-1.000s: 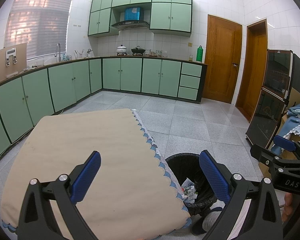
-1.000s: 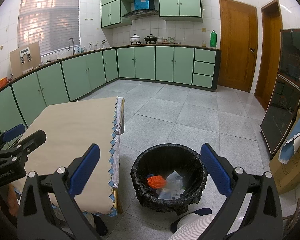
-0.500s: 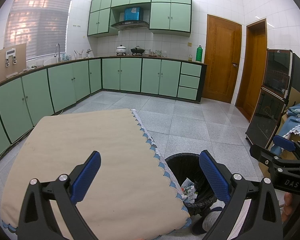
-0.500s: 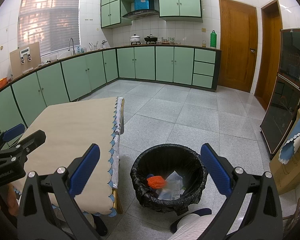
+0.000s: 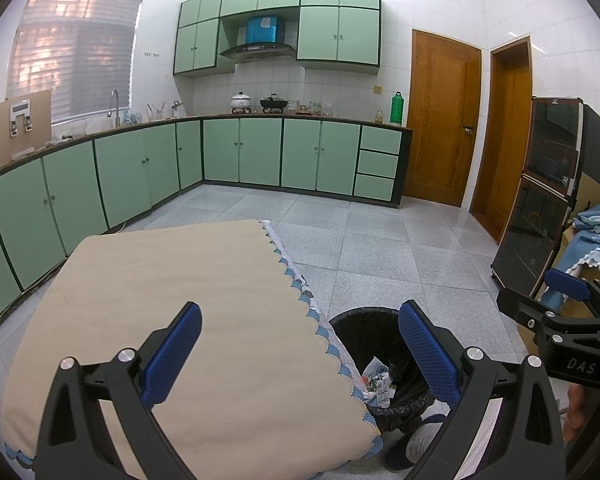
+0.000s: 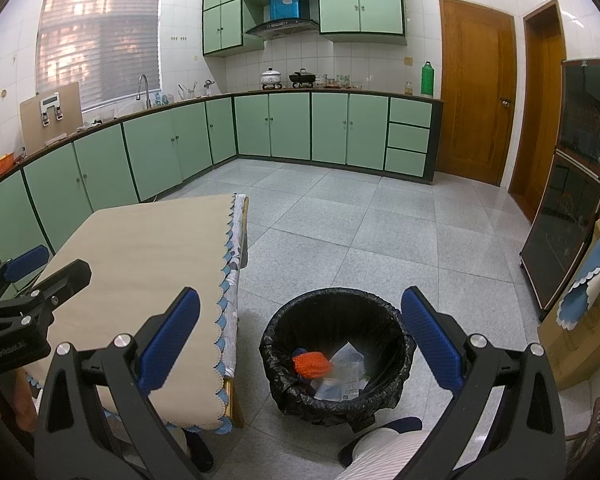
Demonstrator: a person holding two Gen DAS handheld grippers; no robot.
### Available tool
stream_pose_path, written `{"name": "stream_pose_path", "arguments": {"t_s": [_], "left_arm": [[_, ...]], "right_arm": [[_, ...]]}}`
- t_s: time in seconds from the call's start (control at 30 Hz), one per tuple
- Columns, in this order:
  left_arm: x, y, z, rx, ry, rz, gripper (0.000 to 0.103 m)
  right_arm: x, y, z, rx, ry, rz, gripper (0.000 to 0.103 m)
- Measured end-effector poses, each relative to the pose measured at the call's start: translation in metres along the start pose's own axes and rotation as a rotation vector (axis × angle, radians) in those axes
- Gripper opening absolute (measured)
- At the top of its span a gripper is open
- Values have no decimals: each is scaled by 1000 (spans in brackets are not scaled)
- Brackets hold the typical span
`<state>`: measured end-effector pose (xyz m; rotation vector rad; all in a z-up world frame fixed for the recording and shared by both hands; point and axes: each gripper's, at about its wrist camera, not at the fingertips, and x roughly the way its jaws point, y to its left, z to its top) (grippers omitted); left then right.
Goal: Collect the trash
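A round bin lined with a black bag [image 6: 336, 308] stands on the floor beside the table; in it lie an orange crumpled piece [image 6: 311, 362] and white wrappers [image 6: 342, 378]. The left wrist view shows the same bin [image 5: 356, 320] half hidden behind the table edge, with wrappers [image 5: 378, 382] inside. My right gripper [image 6: 300, 338] hangs open above the bin, nothing between its blue fingers. My left gripper [image 5: 300, 350] is open too, over the table's right edge, and holds nothing. No trash shows on the beige tablecloth [image 5: 160, 304].
Green cabinets [image 6: 292, 128] run along the left and far walls. Two wooden doors [image 6: 476, 92] stand at the back right, a dark glass cabinet [image 6: 572, 184] at the right. A person's foot [image 6: 380, 440] is by the bin. Grey tiled floor [image 6: 360, 224] lies beyond.
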<state>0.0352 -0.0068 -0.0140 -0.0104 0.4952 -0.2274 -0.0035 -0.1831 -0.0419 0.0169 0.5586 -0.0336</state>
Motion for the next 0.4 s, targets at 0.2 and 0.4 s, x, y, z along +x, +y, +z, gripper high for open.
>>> {"name": "stream_pose_path", "arguments": {"t_s": [0.2, 0.4], "left_arm": [[0, -1, -1, -5, 5, -2, 97], [1, -3, -2, -9, 8, -1, 97]], "right_arm": [[0, 0, 0, 1, 0, 1, 98], [3, -4, 3, 5, -4, 10, 98]]}}
